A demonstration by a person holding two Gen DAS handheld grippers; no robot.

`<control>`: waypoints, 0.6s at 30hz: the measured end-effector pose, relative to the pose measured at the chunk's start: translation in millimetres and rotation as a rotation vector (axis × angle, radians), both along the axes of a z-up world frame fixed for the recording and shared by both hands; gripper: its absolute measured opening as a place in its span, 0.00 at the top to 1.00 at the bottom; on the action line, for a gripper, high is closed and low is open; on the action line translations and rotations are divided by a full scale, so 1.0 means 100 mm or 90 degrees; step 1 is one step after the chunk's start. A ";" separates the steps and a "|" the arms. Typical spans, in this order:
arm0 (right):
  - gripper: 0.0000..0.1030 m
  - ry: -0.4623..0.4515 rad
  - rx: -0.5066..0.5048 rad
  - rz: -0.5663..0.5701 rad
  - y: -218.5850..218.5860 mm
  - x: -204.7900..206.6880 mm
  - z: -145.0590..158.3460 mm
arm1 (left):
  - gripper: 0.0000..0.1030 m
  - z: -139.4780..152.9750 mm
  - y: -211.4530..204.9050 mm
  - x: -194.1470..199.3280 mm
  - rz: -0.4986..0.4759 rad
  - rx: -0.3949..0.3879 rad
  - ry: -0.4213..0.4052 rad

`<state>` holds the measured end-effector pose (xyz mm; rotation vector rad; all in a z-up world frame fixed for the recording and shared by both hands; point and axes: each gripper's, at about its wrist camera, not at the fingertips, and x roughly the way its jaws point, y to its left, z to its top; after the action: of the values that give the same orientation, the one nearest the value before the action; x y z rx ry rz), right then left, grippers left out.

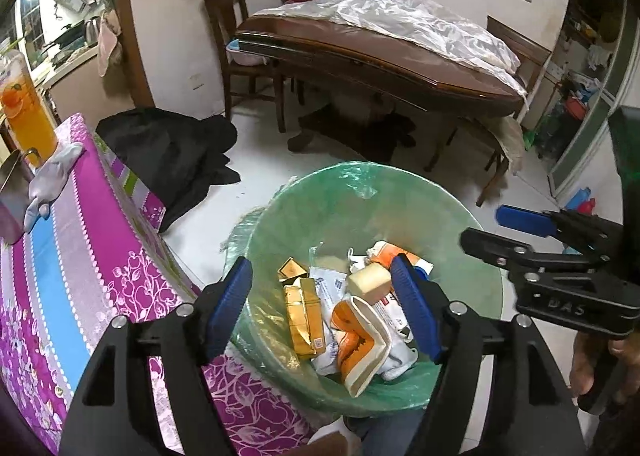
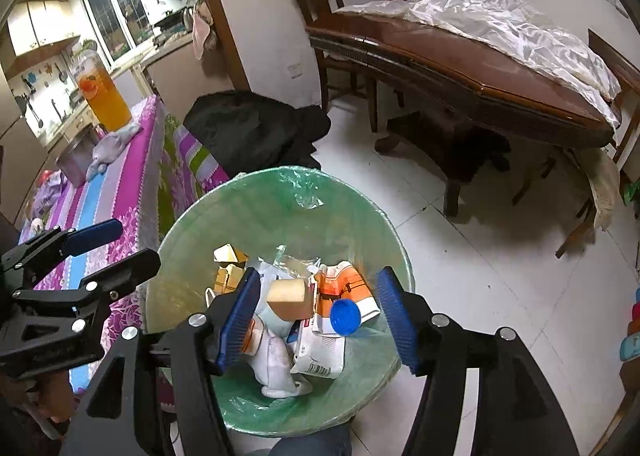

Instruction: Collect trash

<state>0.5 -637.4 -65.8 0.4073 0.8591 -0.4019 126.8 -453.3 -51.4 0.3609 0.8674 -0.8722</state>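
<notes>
A round bin lined with a green bag (image 1: pixel 360 191) (image 2: pixel 280 191) stands on the floor beside the table. It holds several pieces of trash: a gold box (image 1: pixel 304 320), an orange and white carton (image 1: pixel 360 340), a tan sponge block (image 1: pixel 368 282) (image 2: pixel 290 294), white wrappers and a blue cap (image 2: pixel 346 316). My left gripper (image 1: pixel 324 308) is open and empty above the bin. My right gripper (image 2: pixel 316 316) is open and empty above the bin too; it also shows at the right of the left wrist view (image 1: pixel 492 228).
A table with a purple floral cloth (image 1: pixel 80 256) (image 2: pixel 120 191) stands left of the bin, with a jug of orange drink (image 1: pixel 28 115), a grey glove (image 1: pixel 52 179) and a metal pot (image 2: pixel 74 163). A black garment (image 1: pixel 172 151) lies on the floor. A wooden dining table (image 1: pixel 380 67) stands behind.
</notes>
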 end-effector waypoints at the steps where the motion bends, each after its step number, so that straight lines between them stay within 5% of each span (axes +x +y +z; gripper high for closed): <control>1: 0.40 -0.008 -0.004 -0.004 0.01 -0.04 0.02 | 0.31 0.00 0.01 -0.01 0.003 0.000 -0.006; 8: 0.32 -0.091 -0.075 -0.035 0.25 -0.46 0.27 | 0.16 0.04 0.16 -0.11 0.016 -0.013 -0.046; 18: 0.21 -0.170 -0.173 -0.060 0.84 -1.02 0.46 | 0.12 0.10 0.34 -0.33 0.016 -0.029 -0.085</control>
<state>-101.1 -553.1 -19.4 0.2429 0.5174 -0.5310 93.4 -419.5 -41.6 0.3638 0.7260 -0.8335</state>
